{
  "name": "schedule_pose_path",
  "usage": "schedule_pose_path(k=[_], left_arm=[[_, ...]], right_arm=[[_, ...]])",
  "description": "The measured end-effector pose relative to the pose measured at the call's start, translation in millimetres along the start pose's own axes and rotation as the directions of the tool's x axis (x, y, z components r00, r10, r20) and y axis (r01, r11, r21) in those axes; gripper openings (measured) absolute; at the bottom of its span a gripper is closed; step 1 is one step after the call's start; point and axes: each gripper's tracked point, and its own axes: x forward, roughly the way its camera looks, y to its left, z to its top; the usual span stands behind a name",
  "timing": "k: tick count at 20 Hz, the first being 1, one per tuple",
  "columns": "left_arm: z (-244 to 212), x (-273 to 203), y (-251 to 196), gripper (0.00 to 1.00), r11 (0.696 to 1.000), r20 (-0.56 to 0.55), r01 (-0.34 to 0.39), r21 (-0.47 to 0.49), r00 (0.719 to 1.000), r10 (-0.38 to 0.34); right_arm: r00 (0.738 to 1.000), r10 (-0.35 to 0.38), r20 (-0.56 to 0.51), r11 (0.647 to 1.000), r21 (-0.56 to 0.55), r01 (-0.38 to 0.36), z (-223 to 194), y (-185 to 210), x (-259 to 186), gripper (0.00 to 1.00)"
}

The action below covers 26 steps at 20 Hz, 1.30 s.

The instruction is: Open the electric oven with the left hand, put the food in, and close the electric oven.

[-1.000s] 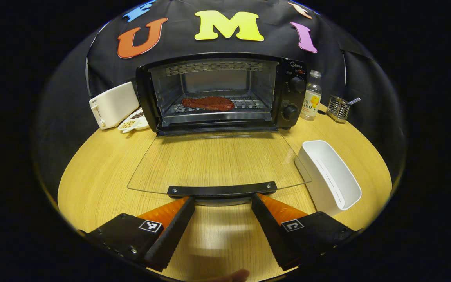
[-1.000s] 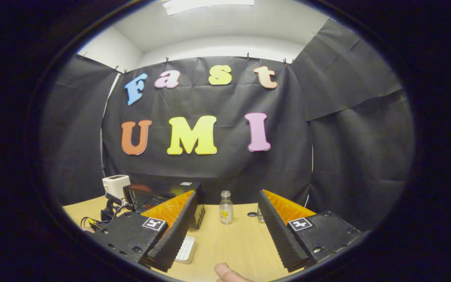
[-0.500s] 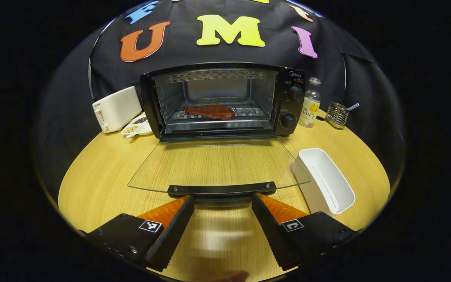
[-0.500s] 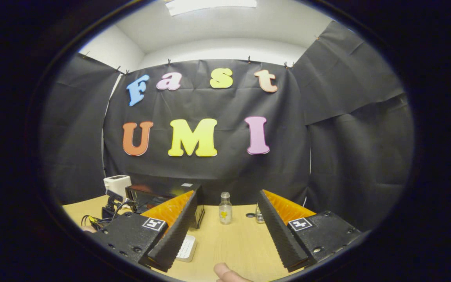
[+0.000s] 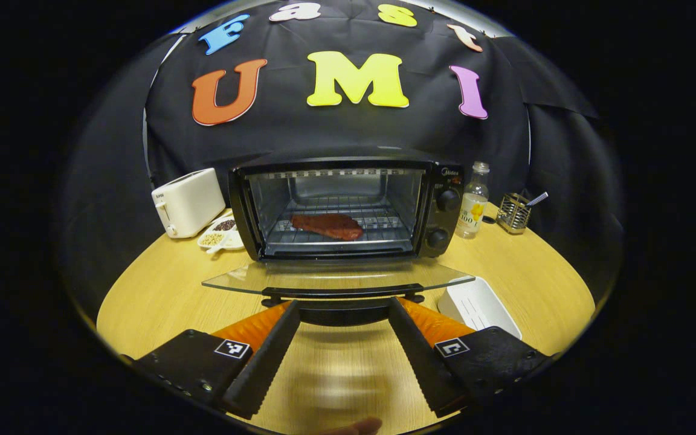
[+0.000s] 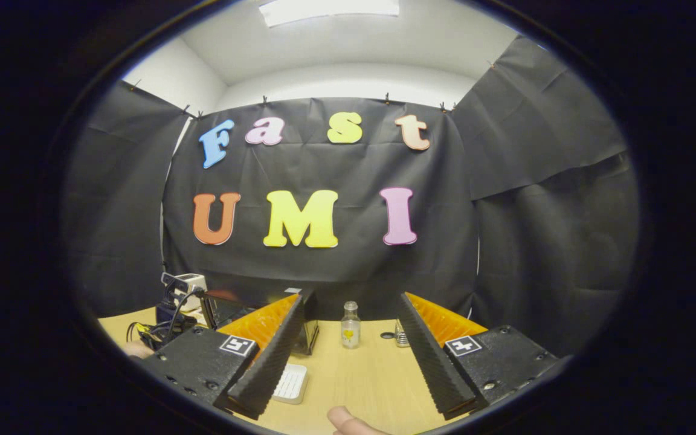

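The electric oven (image 5: 348, 208) sits at the back of the round wooden tabletop (image 5: 161, 296), its glass door (image 5: 336, 279) hanging roughly level in front of you and the food (image 5: 327, 225), a reddish slab, lying on the wire rack (image 5: 384, 219) inside. Your left gripper (image 5: 342, 314) sits just under the door's dark handle (image 5: 342, 293), jaws spread to either side of it, pinching nothing. A white toaster (image 5: 186, 202) and a small divided dish of seeds (image 5: 220, 232) stand left of the oven; a clear bottle (image 5: 470, 208) and a wire cutlery holder (image 5: 512, 212) stand to its right. A white tray (image 5: 475, 307) lies on the tabletop just below the door's right corner, close by your right-hand finger. Your right gripper (image 6: 348, 338) hovers above the tabletop (image 6: 366, 380) well off to the side, jaws spread and empty, the bottle (image 6: 350, 325) framed between them.
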Motion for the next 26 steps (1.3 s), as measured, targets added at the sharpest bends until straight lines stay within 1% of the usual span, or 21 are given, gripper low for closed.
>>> schedule_pose_path(k=[2, 3, 5, 7, 10, 13, 17, 20, 23, 26], left_arm=[[11, 0, 0, 0.95, 1.000, 0.008, 0.001, -0.022, 1.000, -0.001], [20, 0, 1, 0.98, 1.000, 0.026, 0.003, -0.022, 1.000, -0.002], [33, 7, 4, 0.99, 1.000, 0.050, 0.007, -0.024, 0.999, -0.005], [36, 10, 4, 0.98, 1.000, 0.044, 0.011, -0.028, 0.999, -0.010], [45, 20, 6, 0.98, 1.000, 0.047, 0.022, -0.006, 0.999, -0.022], [42, 35, 6, 0.98, 0.999, 0.002, 0.035, -0.015, 0.999, -0.035], [55, 55, 15, 0.98, 1.000, 0.014, 0.028, -0.009, 1.000, -0.028], [69, 66, 25, 0.98, 1.000, 0.029, 0.004, -0.022, 1.000, -0.003], [91, 60, 29, 0.98, 1.000, 0.054, -0.004, -0.023, 0.999, 0.005], [110, 27, 27, 0.98, 1.000, 0.108, -0.002, -0.017, 0.994, 0.004]], right_arm=[[1.000, -0.013, 0.003, 1.000, 0.005, 0.013, 1, -4, 0, 0.99], [1.000, -0.028, 0.002, 1.000, 0.002, 0.028, 0, -8, 2, 0.99], [0.999, -0.033, -0.010, 0.999, 0.005, 0.033, -4, -7, 2, 0.99], [1.000, -0.027, -0.012, 1.000, 0.007, 0.028, -2, -4, 4, 0.99], [1.000, -0.026, -0.014, 1.000, 0.008, 0.026, -3, -4, 5, 0.99], [0.999, -0.032, -0.009, 0.999, 0.014, 0.032, -2, -6, 3, 0.99], [0.999, -0.032, 0.015, 0.999, 0.025, 0.031, 4, -7, -7, 0.99], [0.999, -0.036, 0.018, 0.999, 0.022, 0.036, 5, -7, -14, 0.99], [1.000, -0.027, 0.013, 0.999, 0.033, 0.027, 5, -3, -28, 0.99], [1.000, -0.023, 0.020, 0.999, 0.037, 0.022, 7, 0, -45, 0.99]])
